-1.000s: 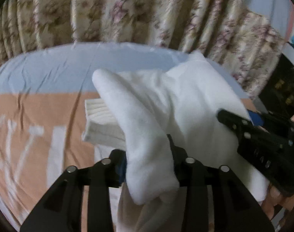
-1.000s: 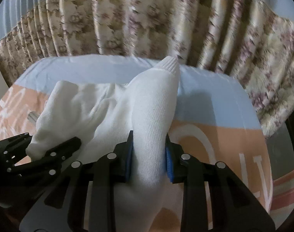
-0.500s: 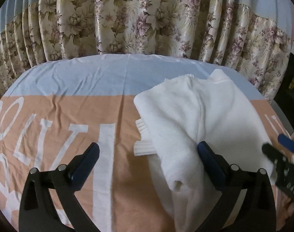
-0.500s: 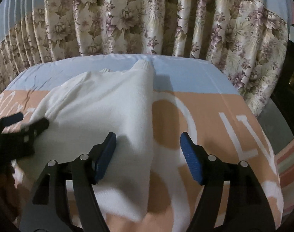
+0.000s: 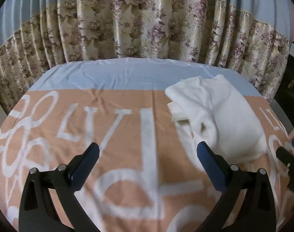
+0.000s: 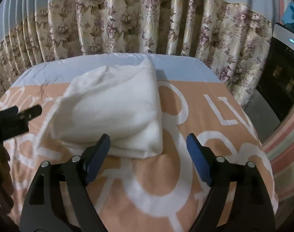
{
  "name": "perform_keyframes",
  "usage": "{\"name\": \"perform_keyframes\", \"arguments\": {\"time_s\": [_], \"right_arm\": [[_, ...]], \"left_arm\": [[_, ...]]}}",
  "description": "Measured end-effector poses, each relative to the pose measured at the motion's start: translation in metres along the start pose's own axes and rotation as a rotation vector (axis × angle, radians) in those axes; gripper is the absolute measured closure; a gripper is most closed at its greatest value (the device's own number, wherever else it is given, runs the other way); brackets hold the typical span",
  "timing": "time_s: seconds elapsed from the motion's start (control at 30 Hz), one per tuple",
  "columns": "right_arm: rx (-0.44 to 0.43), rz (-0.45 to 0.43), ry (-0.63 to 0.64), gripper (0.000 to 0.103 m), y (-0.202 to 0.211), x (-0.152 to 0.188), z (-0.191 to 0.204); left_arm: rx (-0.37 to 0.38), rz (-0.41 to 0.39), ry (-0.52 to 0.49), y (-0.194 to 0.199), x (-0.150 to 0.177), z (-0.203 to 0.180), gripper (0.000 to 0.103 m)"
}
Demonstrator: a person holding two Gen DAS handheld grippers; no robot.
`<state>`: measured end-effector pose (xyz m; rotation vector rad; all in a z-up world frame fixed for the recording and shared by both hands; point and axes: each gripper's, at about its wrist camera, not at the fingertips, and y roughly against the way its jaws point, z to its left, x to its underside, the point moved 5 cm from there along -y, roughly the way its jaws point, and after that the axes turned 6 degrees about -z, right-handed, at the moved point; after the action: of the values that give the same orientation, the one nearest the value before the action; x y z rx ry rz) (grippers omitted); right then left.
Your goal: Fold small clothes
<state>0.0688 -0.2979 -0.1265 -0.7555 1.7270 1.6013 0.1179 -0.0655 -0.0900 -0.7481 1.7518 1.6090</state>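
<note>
- The left gripper (image 5: 147,155) hangs over the bed with its jaws spread wide and nothing between them; below it is only the peach blanket (image 5: 127,135) with its big white lettering.
- The white knit garment (image 5: 220,116) lies folded on that blanket, toward the far right part of the bed as the left wrist camera sees it, just beyond and right of the left gripper's right finger. A ribbed hem or cuff (image 5: 176,110) pokes out from under its left edge.
- In the right wrist view the same garment (image 6: 112,110) sits as a thick, rounded stack just ahead of the right gripper (image 6: 147,150), whose blue-padded jaws are likewise wide apart and grip nothing. Its left fingertip is near the stack's near edge; I cannot tell whether it touches.
- Judging by the soft bulges and rolled folds, the fabric is light, limp and a bit springy: it will sag if lifted by one point and the layers may slide apart or puff open.
- Best hold, in my judgement: pinch through all layers at the near folded edge (image 6: 135,150) or a corner, one gripper each side, keeping the stack low over the blanket.
- Floral curtains (image 6: 127,25) hang behind the bed.
</note>
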Motion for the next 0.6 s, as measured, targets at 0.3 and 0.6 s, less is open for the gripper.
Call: {"name": "perform_keyframes", "arguments": {"time_s": [0.3,0.6], "right_arm": [[-0.056,-0.014,-0.050,0.008,0.066,0.005,0.034],[-0.092,-0.055,-0.044,0.003,0.109,0.009,0.065]], "left_arm": [[-0.050,-0.054,0.023,0.076,0.024,0.053,0.002],[-0.075,-0.110,0.027,0.120,0.040,0.071,0.002]]}}
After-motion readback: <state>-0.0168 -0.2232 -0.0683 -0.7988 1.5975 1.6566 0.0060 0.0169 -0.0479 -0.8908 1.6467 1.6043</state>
